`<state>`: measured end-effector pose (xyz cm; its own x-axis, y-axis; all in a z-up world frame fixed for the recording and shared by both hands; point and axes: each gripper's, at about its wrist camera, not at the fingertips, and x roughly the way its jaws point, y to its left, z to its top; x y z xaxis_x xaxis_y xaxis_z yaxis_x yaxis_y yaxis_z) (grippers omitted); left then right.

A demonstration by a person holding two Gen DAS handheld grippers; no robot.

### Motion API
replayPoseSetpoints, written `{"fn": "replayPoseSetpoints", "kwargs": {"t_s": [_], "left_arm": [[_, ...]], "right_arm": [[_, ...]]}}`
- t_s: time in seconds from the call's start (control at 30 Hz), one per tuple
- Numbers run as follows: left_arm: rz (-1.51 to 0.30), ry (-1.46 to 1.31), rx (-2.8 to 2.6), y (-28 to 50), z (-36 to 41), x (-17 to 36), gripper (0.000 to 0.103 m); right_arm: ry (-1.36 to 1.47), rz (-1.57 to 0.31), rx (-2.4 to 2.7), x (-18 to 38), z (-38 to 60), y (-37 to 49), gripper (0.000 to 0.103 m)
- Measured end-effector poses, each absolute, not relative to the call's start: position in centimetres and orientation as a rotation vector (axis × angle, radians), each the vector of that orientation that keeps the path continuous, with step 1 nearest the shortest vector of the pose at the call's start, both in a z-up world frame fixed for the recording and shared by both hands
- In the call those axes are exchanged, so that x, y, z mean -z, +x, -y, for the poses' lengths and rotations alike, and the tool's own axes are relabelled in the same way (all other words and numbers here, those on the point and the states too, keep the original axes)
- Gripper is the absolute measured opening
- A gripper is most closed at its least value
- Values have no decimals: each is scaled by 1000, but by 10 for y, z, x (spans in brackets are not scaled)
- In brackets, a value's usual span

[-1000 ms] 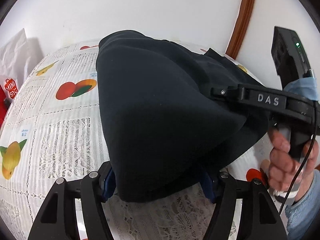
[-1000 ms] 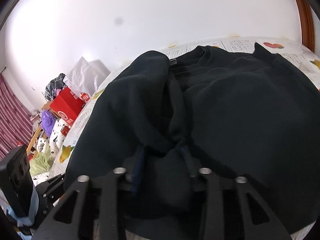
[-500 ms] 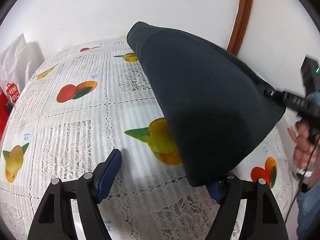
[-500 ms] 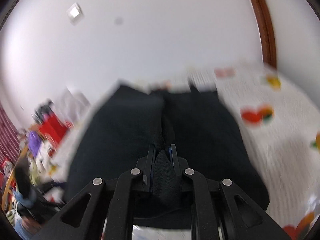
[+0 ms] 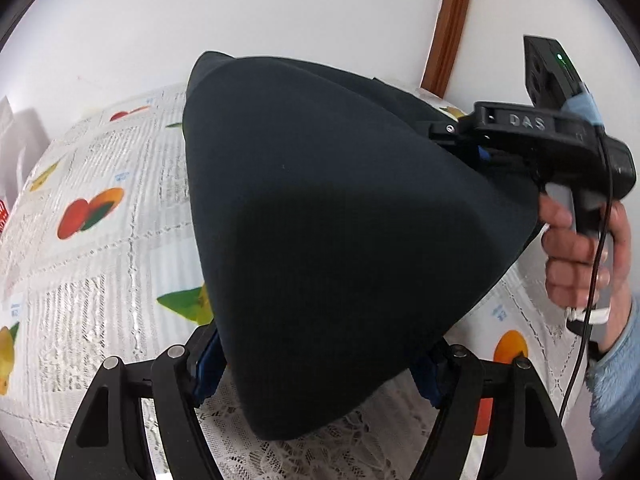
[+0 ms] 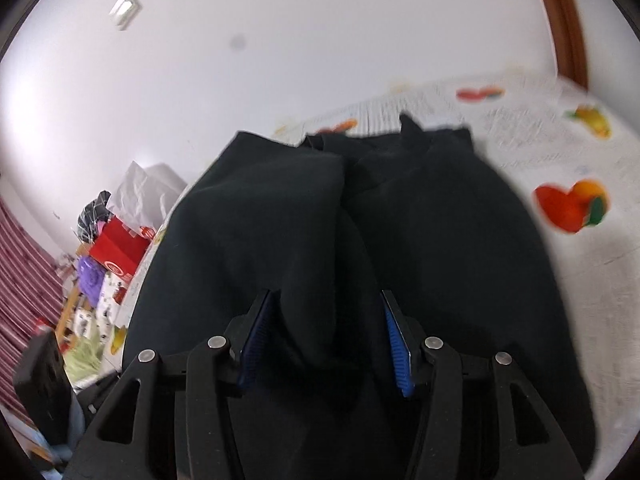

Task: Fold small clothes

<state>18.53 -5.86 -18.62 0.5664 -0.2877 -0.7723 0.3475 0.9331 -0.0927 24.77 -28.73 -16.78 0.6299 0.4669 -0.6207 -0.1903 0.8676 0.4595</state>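
Observation:
A dark navy sweatshirt (image 5: 340, 220) hangs between both grippers above the fruit-print tablecloth (image 5: 92, 248). In the left wrist view my left gripper (image 5: 320, 364) stands wide open, with a fold of the cloth bulging between its blue pads. My right gripper (image 5: 480, 148) shows at the right, on the cloth's far edge. In the right wrist view the sweatshirt (image 6: 440, 240) spreads over the table, and the right gripper (image 6: 326, 340) is open with a fold of fabric lying between its blue pads.
A white wall rises behind the table, with a brown wooden door frame (image 5: 448, 24) at the right. Left of the table are a red box (image 6: 120, 248), a white bag (image 6: 148, 188) and a pile of clutter. The person's right hand (image 5: 576, 256) holds the right gripper's handle.
The right gripper has opened from shut on the fold. The sweatshirt has come back down over the left gripper's open jaws. The right wrist view was blurred by fast motion.

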Motion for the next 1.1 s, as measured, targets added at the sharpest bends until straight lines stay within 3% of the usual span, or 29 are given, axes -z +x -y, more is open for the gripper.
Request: {"fn": "replayPoseSetpoints", "kwargs": {"t_s": [0.03, 0.07, 0.2, 0.33, 0.57, 0.87, 1.1], "left_arm": [[-893, 72, 370, 186, 59, 184, 77], [-892, 79, 361, 185, 60, 184, 78], [-893, 94, 334, 187, 63, 185, 81], [-893, 93, 331, 187, 61, 183, 81], [-894, 99, 330, 189, 62, 185, 83], [-852, 64, 384, 163, 43, 170, 76], [-764, 75, 402, 154, 40, 137, 76]], "right_arm": [[369, -811, -399, 168, 285, 249, 22], [354, -805, -408, 165, 282, 251, 16], [266, -646, -402, 128, 291, 235, 11], [238, -482, -296, 94, 331, 206, 11], [242, -693, -191, 159, 373, 214, 14], [59, -691, -92, 147, 369, 170, 35], [47, -701, -78, 139, 382, 137, 36]]}}
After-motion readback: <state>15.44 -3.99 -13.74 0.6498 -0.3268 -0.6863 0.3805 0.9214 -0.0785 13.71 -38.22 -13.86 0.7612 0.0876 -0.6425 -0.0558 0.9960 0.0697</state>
